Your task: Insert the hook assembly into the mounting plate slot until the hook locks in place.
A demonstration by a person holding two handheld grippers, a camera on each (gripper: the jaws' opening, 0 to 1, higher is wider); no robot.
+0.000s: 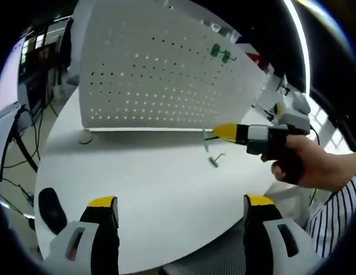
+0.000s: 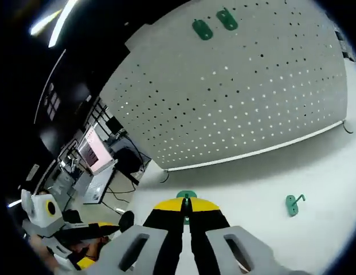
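Note:
A white pegboard [image 1: 160, 74] [image 2: 241, 97] stands upright on the round white table [image 1: 149, 189]. Two green hooks [image 1: 220, 52] [image 2: 215, 24] sit in its holes near one top corner. A third green hook [image 1: 216, 160] [image 2: 292, 204] lies loose on the table in front of the board. My right gripper [image 2: 187, 207] is shut on another green hook [image 2: 186, 197], just above the table. In the left gripper view that right gripper [image 1: 220, 132] reaches in from the right, the held hook [image 1: 206, 143] hanging below its yellow tips. My left gripper [image 1: 180, 203] is open over the table's near edge, with nothing between its jaws.
A person's hand [image 1: 304, 163] and striped sleeve [image 1: 332, 212] hold the right gripper. A black oval object [image 1: 51, 209] lies near the table's left edge, and a small round disc [image 1: 85, 137] sits by the board's foot. Desks with monitors [image 2: 94, 152] and floor cables [image 1: 20, 149] lie beyond the table.

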